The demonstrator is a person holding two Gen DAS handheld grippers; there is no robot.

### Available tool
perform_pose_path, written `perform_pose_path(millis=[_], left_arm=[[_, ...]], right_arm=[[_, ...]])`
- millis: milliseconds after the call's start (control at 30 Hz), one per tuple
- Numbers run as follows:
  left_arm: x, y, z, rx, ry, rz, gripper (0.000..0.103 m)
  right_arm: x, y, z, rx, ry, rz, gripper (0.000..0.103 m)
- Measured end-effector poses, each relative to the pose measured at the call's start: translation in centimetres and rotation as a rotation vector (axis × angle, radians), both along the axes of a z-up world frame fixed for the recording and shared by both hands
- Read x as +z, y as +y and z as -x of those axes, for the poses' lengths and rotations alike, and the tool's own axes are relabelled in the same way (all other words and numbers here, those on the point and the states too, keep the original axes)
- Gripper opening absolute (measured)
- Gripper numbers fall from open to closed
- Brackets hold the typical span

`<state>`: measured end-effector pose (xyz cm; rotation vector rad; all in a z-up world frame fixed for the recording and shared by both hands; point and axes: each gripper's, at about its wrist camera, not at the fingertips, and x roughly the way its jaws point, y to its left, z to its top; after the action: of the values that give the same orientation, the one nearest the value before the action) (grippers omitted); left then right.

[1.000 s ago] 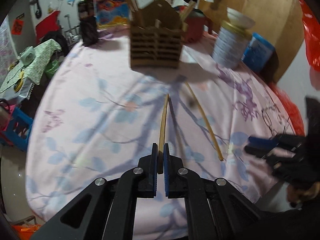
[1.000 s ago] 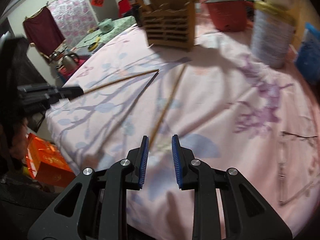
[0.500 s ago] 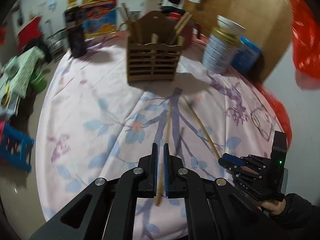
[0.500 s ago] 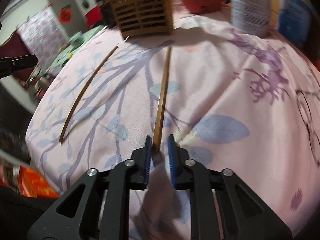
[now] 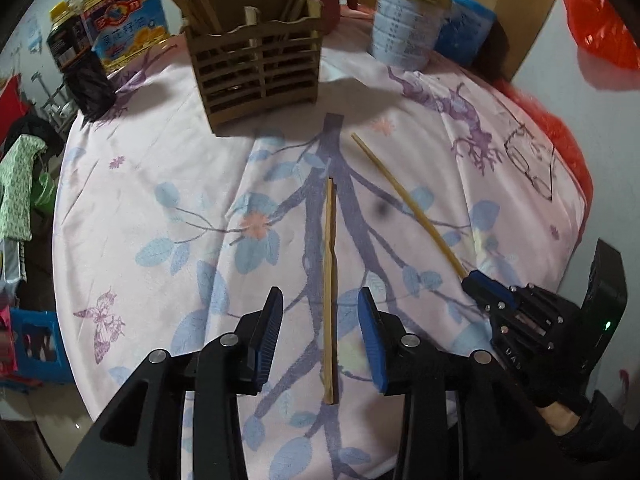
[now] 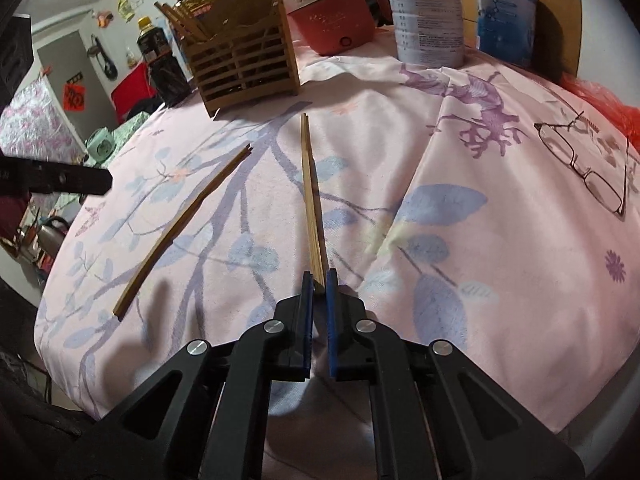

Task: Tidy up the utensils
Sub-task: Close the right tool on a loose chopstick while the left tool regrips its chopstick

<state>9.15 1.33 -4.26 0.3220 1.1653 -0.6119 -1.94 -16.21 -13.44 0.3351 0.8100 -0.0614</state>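
Observation:
A wooden chopstick [image 5: 329, 292] lies on the pink flowered tablecloth between the open fingers of my left gripper [image 5: 320, 332], which hovers over it. It also shows in the right wrist view [image 6: 188, 228]. My right gripper [image 6: 319, 280] is shut on the near end of a second pale chopstick [image 6: 310, 196], which points toward the slatted wooden utensil holder [image 6: 248, 64]. The right gripper [image 5: 486, 286] and that chopstick [image 5: 404, 200] show in the left wrist view. The holder [image 5: 260, 76] stands at the table's far side with several chopsticks upright in it.
A dark sauce bottle [image 5: 80, 68] and an oil jug [image 5: 128, 20] stand left of the holder. A tin can [image 5: 404, 28], a blue tub [image 5: 464, 28] and a red pot [image 6: 340, 20] stand to its right. Eyeglasses [image 6: 580, 164] lie at the right edge.
My left gripper has opened and let go of its chopstick, which now lies on the cloth. My right gripper has closed on the near end of the other chopstick.

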Motion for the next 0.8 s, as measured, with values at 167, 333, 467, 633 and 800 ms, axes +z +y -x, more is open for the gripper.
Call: perform_pose_path(millis=[167,333,467,633,800], left_arm=[[-1.5,0.7,-0.3,-0.011,0.035,-0.004,0.04],[-3.8,0.8,1.4,-0.114,0.087,0.006,0.039],[-5.4,0.7,2.7,-0.171,0.102,0.021,0.037],[-6.4,2.0,3.4,-0.152,0.088,0.054,0.024],[-6.5,3.4,3.7,-0.099,0.076,0.094,0.007]], right_arm=[[1.1,-1.8,-0.3,-0.04,0.005,-0.018,0.007],[2.2,-3.8,-0.9,-0.05,0.026,-0.025,0.007],[2.9,-4.0,-1.5,-0.025,0.05,-0.004,0.007],[3.7,-3.0,-2.0,0.037,0.073,0.036,0.007],[4.8,-2.3,-2.3,0.088,0.071,0.077,0.007]])
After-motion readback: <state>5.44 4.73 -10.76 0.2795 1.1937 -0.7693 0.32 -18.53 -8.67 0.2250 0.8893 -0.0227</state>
